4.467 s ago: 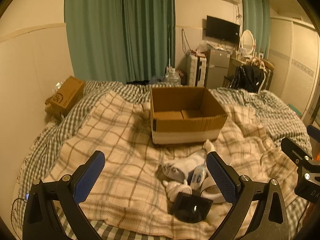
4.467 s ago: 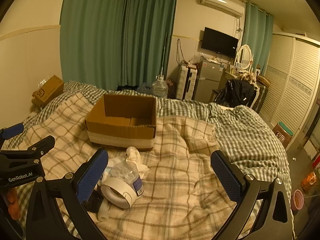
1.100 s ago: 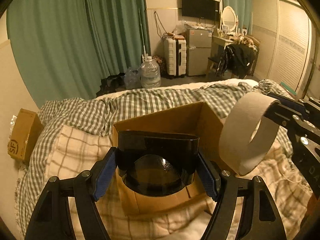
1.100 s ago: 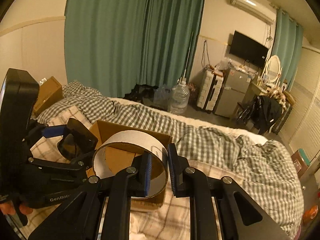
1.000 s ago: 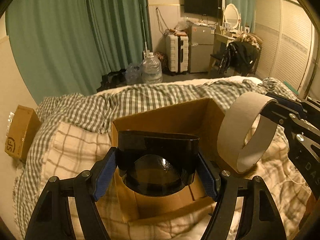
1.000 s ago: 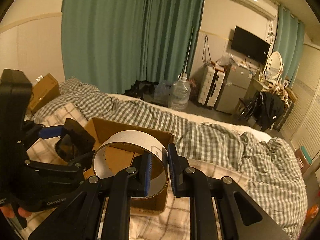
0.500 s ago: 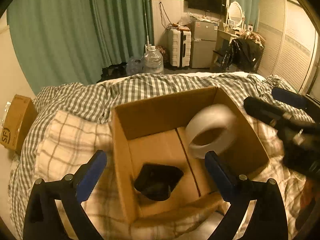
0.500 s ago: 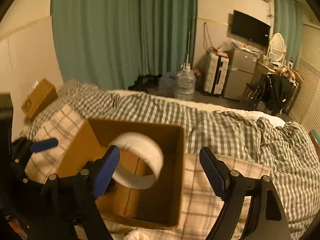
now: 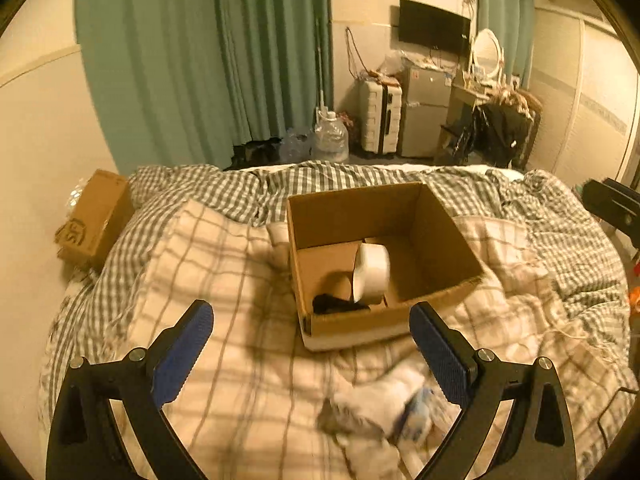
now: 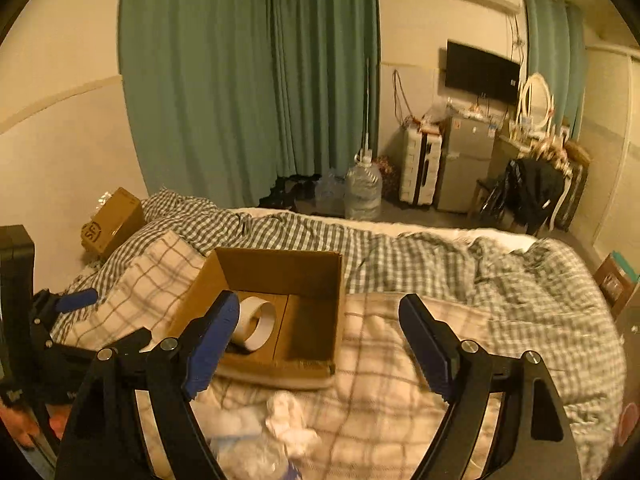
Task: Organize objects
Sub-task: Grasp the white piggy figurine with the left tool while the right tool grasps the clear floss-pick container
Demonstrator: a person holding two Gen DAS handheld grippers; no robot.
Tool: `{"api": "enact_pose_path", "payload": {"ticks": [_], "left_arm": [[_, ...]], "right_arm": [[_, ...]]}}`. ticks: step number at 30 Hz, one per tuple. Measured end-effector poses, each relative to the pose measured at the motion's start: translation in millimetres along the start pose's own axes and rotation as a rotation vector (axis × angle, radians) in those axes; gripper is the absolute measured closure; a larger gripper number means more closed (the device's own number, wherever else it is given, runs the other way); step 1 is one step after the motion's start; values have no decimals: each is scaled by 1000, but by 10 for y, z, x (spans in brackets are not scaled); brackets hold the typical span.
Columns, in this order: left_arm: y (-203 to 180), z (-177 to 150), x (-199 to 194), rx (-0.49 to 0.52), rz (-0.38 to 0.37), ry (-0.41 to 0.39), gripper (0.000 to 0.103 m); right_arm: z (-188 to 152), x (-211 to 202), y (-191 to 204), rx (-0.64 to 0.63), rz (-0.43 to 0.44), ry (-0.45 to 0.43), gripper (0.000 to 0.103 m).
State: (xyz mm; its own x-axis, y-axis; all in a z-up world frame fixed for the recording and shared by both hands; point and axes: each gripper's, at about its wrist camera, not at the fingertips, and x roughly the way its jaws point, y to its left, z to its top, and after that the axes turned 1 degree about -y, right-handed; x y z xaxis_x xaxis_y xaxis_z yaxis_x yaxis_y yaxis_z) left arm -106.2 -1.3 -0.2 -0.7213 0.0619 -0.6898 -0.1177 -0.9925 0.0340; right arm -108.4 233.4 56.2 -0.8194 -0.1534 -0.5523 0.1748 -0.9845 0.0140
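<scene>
The left tool (image 9: 310, 344) is wide open, with its two blue pads far apart and nothing between them; it is held up and tips down a little; the right tool (image 10: 320, 334) is wide open too, and it holds nothing; it is also up in the air and tips down a little; in the right wrist view the left tool shows at the far left edge, beside the right one; they do not touch.

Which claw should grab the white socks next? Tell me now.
Left. In the left wrist view the white socks lie just ahead, nearly between its open left claw fingers. The right claw, also open, points beyond them toward the cardboard box.
</scene>
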Motion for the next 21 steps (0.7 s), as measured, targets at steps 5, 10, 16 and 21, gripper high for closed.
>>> {"api": "enact_pose_path", "payload": {"ticks": [5, 10, 16, 21], "left_arm": [[0, -268, -266, -45, 3, -9, 2], [-119, -627, -196, -46, 2, 42, 2], [-306, -1148, 147, -14, -7, 146, 2], [-470, -1501, 427, 46, 4, 232, 2]], "right_arm": [[-171, -538, 156, -76, -32, -17, 21], [-524, -709, 277, -98, -40, 5, 21], [-1087, -375, 313, -91, -26, 106, 21], [-1447, -40, 267, -81, -9, 197, 21]]}}
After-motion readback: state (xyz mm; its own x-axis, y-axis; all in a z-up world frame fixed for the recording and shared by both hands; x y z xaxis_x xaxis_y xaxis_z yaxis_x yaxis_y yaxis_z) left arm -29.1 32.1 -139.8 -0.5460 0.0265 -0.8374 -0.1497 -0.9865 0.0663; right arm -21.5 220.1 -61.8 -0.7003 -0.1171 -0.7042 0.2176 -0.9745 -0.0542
